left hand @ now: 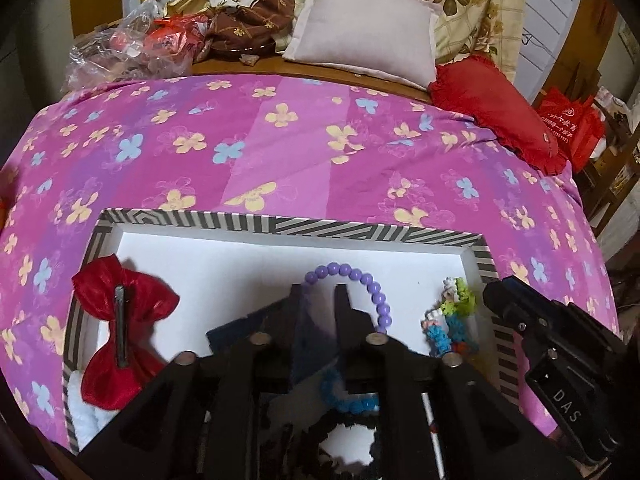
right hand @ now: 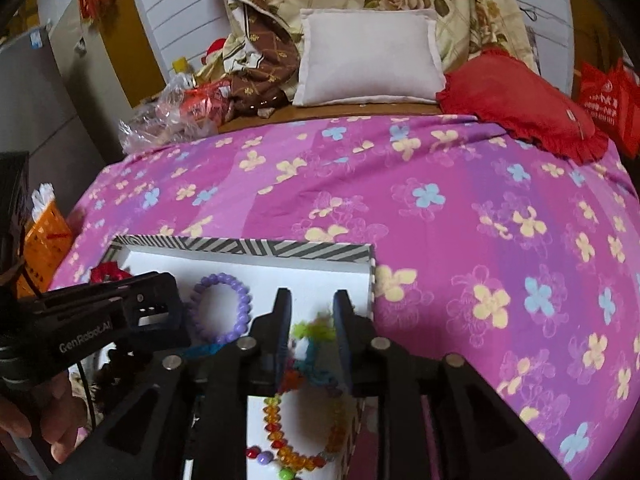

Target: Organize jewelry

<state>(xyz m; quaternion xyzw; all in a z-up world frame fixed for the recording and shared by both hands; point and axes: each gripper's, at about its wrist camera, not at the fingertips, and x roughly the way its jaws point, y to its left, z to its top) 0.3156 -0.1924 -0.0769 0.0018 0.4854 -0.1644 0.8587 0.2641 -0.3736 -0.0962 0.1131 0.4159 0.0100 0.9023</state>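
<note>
Soft, even indoor light, white box floor [left hand: 248,264] was brightest, faint shadows beneath the grippers, heavy fisheye bending with dark vignette at 10 and 2 o'clock, near bracelets [right hand: 304,432] were blurred, bedspread [left hand: 320,140] sharper.

A bed [left hand: 304,152] under a pink and purple flowered cover carries a shallow white box [left hand: 280,226] with a striped rim near its front edge. At its head lie a white pillow [left hand: 360,36], a red frilled cushion [left hand: 496,108] and crumpled plastic bags [left hand: 120,52].
</note>
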